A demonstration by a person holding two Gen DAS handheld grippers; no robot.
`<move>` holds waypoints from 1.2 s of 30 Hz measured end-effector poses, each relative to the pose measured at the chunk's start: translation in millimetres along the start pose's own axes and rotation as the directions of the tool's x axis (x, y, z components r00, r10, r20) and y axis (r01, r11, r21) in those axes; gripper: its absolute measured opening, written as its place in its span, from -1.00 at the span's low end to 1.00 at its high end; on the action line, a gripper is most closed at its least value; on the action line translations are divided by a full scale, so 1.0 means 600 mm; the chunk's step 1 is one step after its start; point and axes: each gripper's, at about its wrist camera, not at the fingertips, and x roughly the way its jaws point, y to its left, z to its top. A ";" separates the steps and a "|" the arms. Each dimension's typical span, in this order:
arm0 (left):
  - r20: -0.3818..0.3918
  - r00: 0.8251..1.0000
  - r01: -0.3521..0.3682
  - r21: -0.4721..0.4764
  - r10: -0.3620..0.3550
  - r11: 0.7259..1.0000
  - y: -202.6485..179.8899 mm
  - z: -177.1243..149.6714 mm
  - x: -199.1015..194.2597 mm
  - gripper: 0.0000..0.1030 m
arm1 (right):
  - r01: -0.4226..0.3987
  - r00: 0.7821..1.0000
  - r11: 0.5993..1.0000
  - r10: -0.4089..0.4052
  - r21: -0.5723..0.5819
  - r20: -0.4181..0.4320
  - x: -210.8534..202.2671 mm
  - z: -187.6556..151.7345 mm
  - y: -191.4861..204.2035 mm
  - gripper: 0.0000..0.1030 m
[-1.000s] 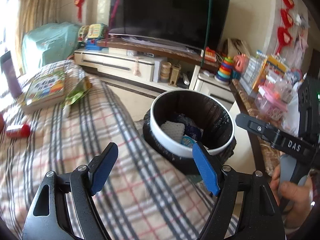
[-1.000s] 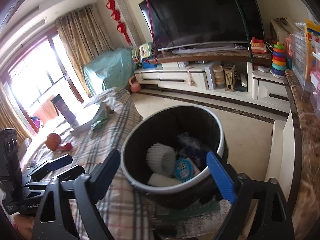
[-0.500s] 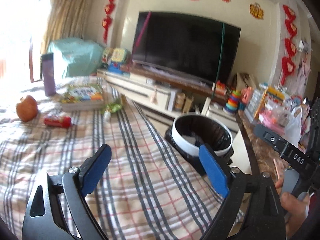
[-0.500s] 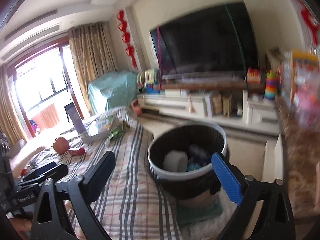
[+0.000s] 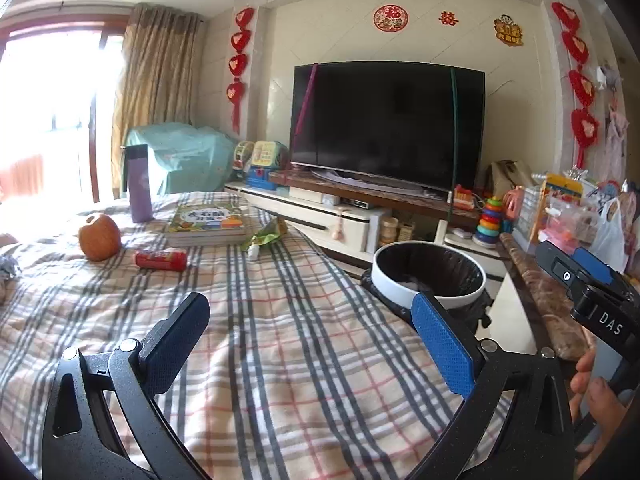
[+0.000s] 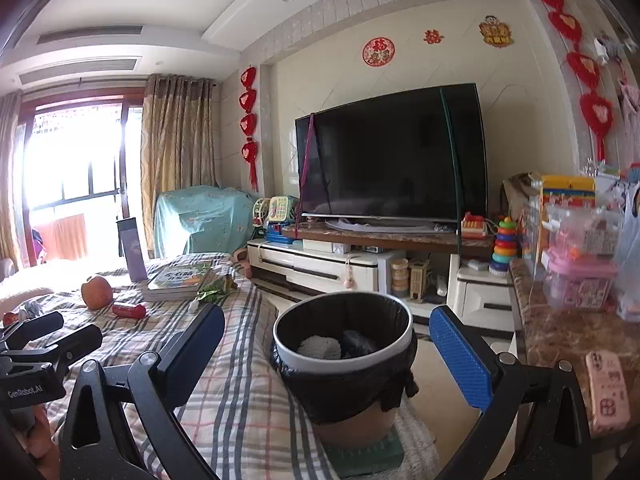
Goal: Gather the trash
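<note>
Hovering wide-open and empty, both claws: left claw (image 5: pixel 310 344), right claw (image 6: pixel 326 354), trash bin (image 6: pixel 344 354) between right's fingers.

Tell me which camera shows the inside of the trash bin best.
The right wrist view: the trash bin sits near centre, open mouth showing the trash inside. In the left wrist view the bin is lower right, seen flatter, its interior mostly dark.

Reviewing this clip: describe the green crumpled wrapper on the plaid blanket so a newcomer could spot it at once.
Start at the plaid blanket facing the television. Near its far edge lies a picture book; the green wrapper sits just right of it. It alone is crumpled and leaf-green, unlike the red tube and orange fruit.
</note>
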 end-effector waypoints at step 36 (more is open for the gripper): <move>0.013 0.997 -0.080 0.029 0.080 0.996 -0.004 -0.014 -0.015 1.00 | -0.031 0.998 0.999 0.033 0.029 -0.055 0.008 -0.024 -0.002 1.00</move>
